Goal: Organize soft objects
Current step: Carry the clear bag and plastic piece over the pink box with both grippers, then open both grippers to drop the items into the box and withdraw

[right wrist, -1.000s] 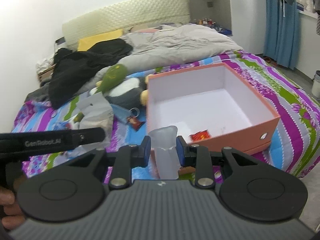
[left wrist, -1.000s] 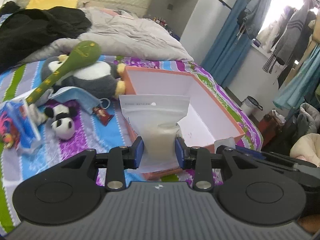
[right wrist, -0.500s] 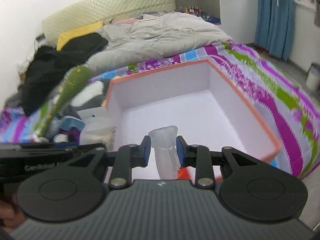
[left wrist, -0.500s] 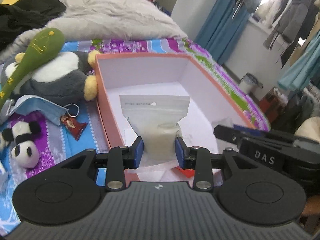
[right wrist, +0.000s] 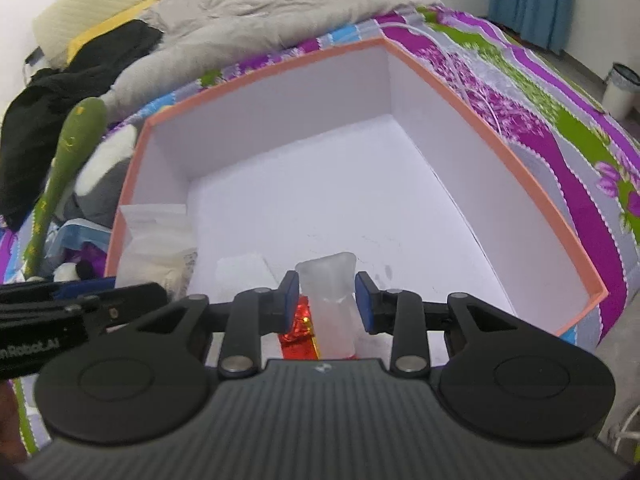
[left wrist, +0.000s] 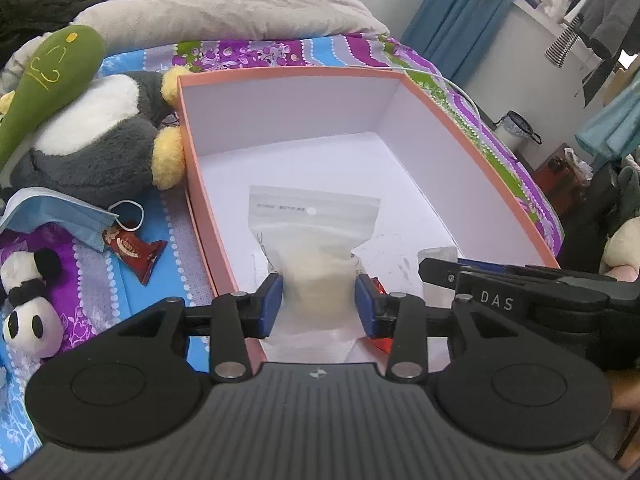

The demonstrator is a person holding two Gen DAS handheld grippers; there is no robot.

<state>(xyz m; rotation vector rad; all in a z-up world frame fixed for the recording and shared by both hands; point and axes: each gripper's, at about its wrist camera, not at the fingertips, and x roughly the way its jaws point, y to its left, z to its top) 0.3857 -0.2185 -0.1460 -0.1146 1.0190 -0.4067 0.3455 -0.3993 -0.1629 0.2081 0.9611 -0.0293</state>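
Between the blue pads of the left claw sits a clear zip-seal plastic bag with pale cream filling. Its jaws have just been opening: the pads stand a little way apart, both edges of the bag's pinched waist still brushing them, so the grip looks nearly let go. The bag's long axis runs straight ahead from the claw, sealed top farthest away, and it lies low inside the near end of the orange cardboard box with white inside.

The right claw has a small frosted translucent pouch standing upright between its pads; its jaws have also just been opening, and a thin gap shows on either side of the pouch, so I judge it released or all but released. It too is over the near end of the box floor, just beside a crumpled red foil wrapper.

What the coming move turns on: both soft items already sit inside the box walls, directly ahead of and below each claw, so finishing the release and drawing back over the near wall seems all that remains.

Outside the box on the striped bed sheet, to the left, lie a grey-and-white plush penguin, a small panda plush and a blue face mask, nearer the left hand.
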